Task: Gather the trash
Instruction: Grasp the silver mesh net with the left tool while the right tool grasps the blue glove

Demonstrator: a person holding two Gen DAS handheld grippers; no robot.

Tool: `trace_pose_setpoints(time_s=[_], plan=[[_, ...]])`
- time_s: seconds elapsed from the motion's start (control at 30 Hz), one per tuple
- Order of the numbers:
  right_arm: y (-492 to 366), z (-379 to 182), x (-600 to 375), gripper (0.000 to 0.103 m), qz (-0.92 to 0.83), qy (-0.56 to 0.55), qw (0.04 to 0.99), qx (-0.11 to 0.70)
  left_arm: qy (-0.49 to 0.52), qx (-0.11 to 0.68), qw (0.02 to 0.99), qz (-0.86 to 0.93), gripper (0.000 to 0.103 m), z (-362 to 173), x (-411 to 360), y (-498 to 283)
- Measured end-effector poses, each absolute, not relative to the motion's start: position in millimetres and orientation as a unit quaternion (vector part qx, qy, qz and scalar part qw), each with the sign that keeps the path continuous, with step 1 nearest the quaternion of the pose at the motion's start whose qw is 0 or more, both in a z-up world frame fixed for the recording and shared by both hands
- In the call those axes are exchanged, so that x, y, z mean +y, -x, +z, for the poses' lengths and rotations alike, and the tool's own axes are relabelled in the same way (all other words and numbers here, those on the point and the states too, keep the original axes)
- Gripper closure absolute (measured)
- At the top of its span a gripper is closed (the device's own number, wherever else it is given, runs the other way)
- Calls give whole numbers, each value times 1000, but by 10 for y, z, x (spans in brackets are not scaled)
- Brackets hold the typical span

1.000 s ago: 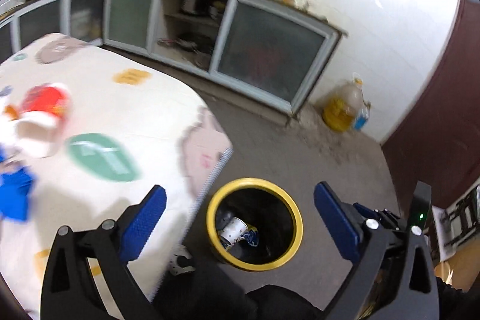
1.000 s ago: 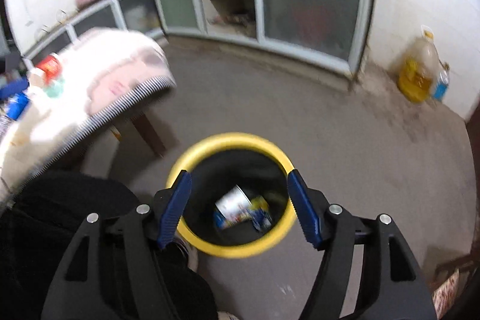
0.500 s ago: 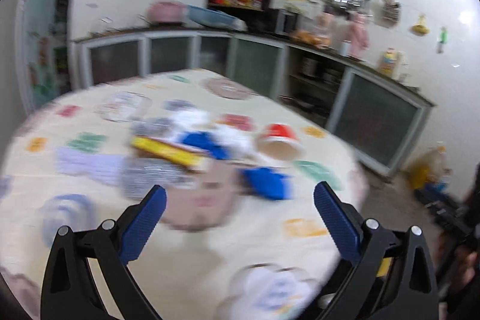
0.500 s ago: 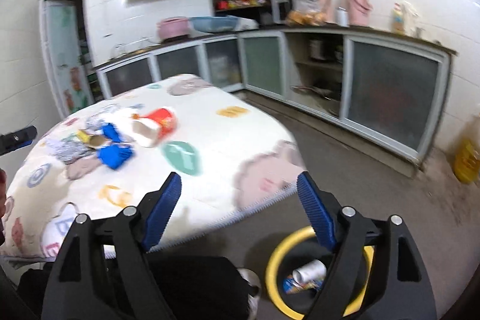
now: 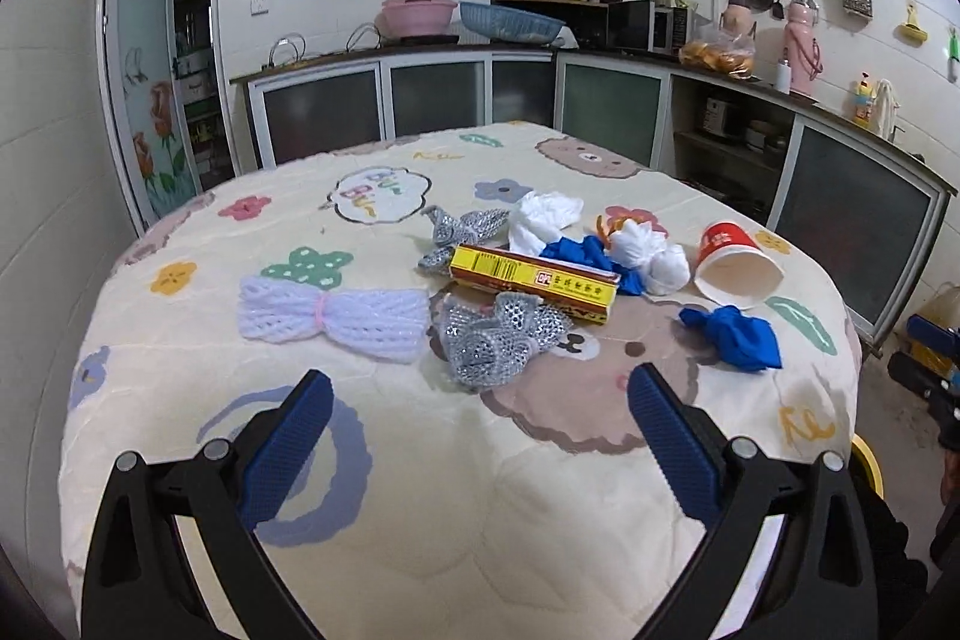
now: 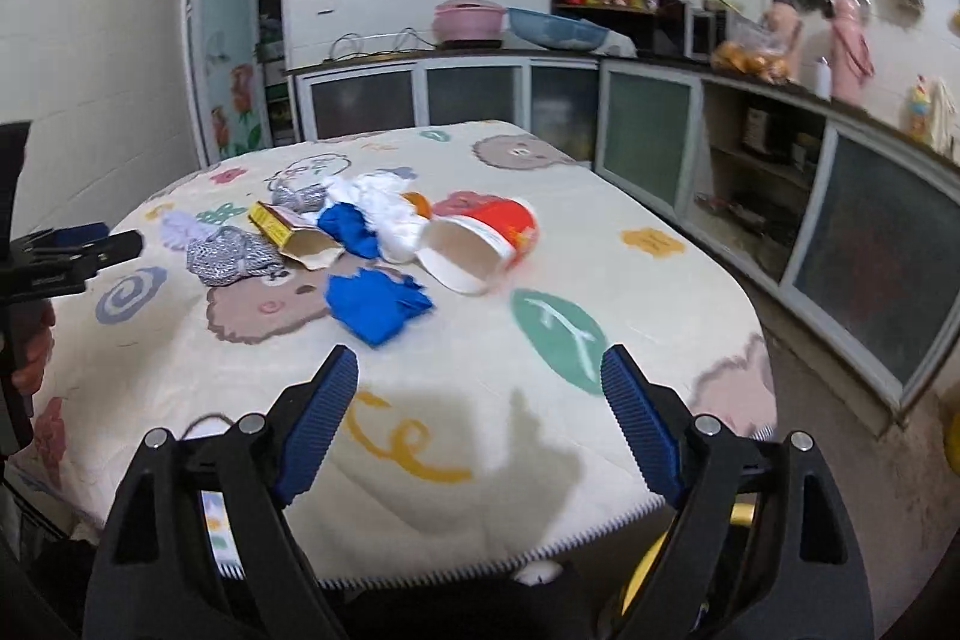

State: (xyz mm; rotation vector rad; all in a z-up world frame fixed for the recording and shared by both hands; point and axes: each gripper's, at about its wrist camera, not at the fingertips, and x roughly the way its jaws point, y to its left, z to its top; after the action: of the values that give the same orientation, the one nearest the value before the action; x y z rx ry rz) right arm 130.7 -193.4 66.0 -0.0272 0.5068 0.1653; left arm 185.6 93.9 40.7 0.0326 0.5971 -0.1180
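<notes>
Both grippers, left gripper [image 5: 480, 436] and right gripper [image 6: 477, 415], hovered empty with jaws wide, presumably ready for pickup. The trash lay clustered mid-table [image 5: 420, 490]: silver wrapper [image 5: 495, 334], yellow carton [image 5: 534, 283], blue wad [image 6: 375, 304], red paper cup [image 6: 483, 244].

Left gripper [image 5: 477, 415]: two black plastic arms of open triangular frame, each ending in a blue ribbed pad [image 5: 288, 451]. Round silver screws sit at the arm joints, two per side.

Right gripper [image 6: 480, 409]: same build, black frame with triangular cut-outs, blue ribbed pads [image 6: 639, 430], silver screws at the pivots.

In the right wrist view, the left gripper's side shows at the far left edge as black housing with a blue pad tip. Below it, a small patch of reddish skin of the left hand [image 6: 27, 352] shows. Dark clothing is visible along the lower edge of both views.
</notes>
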Motion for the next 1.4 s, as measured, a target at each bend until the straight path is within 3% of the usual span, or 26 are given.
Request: trace_pose_setpoints(time_s=[0.4, 0.87, 1.0, 1.07, 1.13, 1.2, 1.23, 1.3, 1.37, 1.4], plan=[[-1888, 481, -1358, 32, 121, 93, 953, 263, 33, 361, 930, -54, 8, 63, 890, -2403], [-2324, 286, -1204, 41, 127, 91, 943, 294, 98, 402, 908, -67, 8, -182, 887, -2758], [-2355, 239, -1187, 48, 128, 97, 940, 300, 96, 402, 908, -73, 8, -193, 799, -2803], [-2365, 224, -1190, 52, 129, 98, 939, 304, 98, 403, 907, -70, 18, -198, 778, -2835], [-2381, 206, -1177, 62, 129, 100, 937, 309, 103, 407, 905, -73, 37, -204, 769, -2855], [-2393, 194, -1173, 72, 131, 100, 935, 315, 102, 414, 902, -68, 45, -226, 741, -2877], [-2399, 188, -1171, 74, 131, 99, 934, 316, 101, 418, 900, -71, 60, -240, 725, -2891], [-2414, 180, -1165, 82, 130, 98, 933, 320, 107, 428, 894, -83, 70, -276, 712, -2915], [-2410, 189, -1171, 86, 128, 94, 934, 320, 113, 425, 894, -82, 79, -277, 717, -2912], [-2399, 195, -1171, 88, 128, 94, 935, 319, 113, 423, 895, -84, 89, -265, 715, -2906]])
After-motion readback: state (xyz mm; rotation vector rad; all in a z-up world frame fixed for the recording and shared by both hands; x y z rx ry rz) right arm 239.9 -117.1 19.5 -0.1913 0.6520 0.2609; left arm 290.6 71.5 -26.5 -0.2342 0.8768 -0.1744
